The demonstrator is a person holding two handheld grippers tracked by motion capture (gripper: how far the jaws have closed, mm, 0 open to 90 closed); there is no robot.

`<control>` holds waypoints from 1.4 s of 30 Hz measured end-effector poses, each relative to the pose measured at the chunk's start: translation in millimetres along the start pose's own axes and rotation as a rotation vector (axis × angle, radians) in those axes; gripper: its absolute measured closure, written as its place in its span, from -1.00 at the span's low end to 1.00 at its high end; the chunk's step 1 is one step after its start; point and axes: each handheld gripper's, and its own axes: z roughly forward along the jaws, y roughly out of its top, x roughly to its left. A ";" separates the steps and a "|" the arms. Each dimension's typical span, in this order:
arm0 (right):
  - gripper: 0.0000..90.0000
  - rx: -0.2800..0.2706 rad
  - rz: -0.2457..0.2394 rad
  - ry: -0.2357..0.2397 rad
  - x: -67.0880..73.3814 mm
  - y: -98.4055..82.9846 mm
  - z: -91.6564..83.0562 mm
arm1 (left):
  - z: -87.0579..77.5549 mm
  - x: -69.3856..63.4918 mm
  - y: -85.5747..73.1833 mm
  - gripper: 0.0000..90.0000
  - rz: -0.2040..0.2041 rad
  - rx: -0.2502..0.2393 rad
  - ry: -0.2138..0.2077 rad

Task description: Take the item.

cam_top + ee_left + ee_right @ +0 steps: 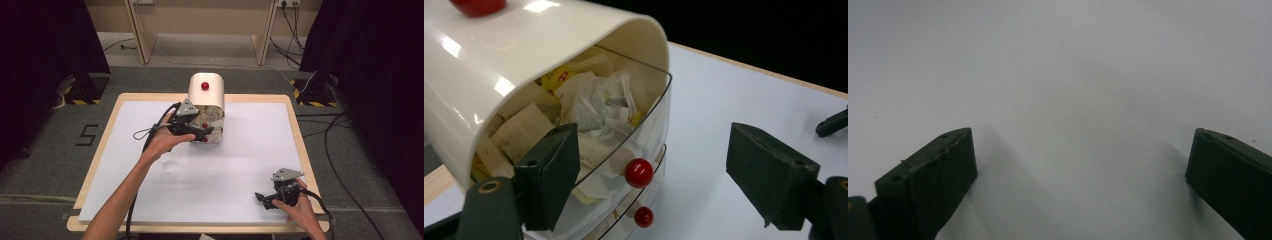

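A cream rounded drawer box (206,95) with a red knob on top (205,86) stands at the back middle of the table. Its two clear drawers hold crumpled paper sachets (596,102). My left gripper (201,131) is at the box's front, open. In the left gripper view the upper drawer's red knob (639,172) lies between the spread jaws of my left gripper (651,150), touching neither; the lower knob (644,217) sits just beneath. My right gripper (263,198) rests low near the front right corner, open (1080,145) over bare white surface.
The white sheet (235,165) covers the wooden table (295,115). Cables trail from both grippers toward the front edge. The tip of the right gripper (831,122) shows far off in the left gripper view. Dark curtains and floor cables surround the table.
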 end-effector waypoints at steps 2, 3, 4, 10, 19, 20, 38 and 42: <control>-0.99 -0.001 0.001 -0.001 0.2 0.0 0.0 | 1.0 0.7 -0.5 -0.53 -0.002 0.004 0.000; -0.99 -0.001 0.000 -0.001 0.2 -0.1 0.0 | 2.3 1.7 -1.5 -0.53 0.000 0.015 -0.001; -0.99 0.000 -0.001 0.000 -0.1 0.0 0.0 | 3.3 2.2 -2.4 -0.53 0.005 0.017 0.003; -0.99 -0.001 0.000 0.000 0.1 -0.1 0.1 | 3.0 -0.5 -4.3 -0.54 0.012 0.009 0.008; -0.99 0.000 -0.001 0.000 0.2 -0.1 -0.1 | -5.0 -7.8 -10.1 -0.54 0.000 -0.001 -0.027; -0.99 0.000 -0.001 0.000 0.2 -0.1 -0.1 | -6.3 -9.2 -10.8 -0.54 0.005 0.003 -0.028; -0.99 0.001 -0.001 0.000 0.0 0.0 0.0 | -21.0 -37.7 -25.7 -0.51 0.061 0.012 -0.002; -0.99 0.000 -0.002 -0.001 0.2 -0.1 0.0 | -22.5 -40.8 -27.3 -0.50 0.066 0.014 0.003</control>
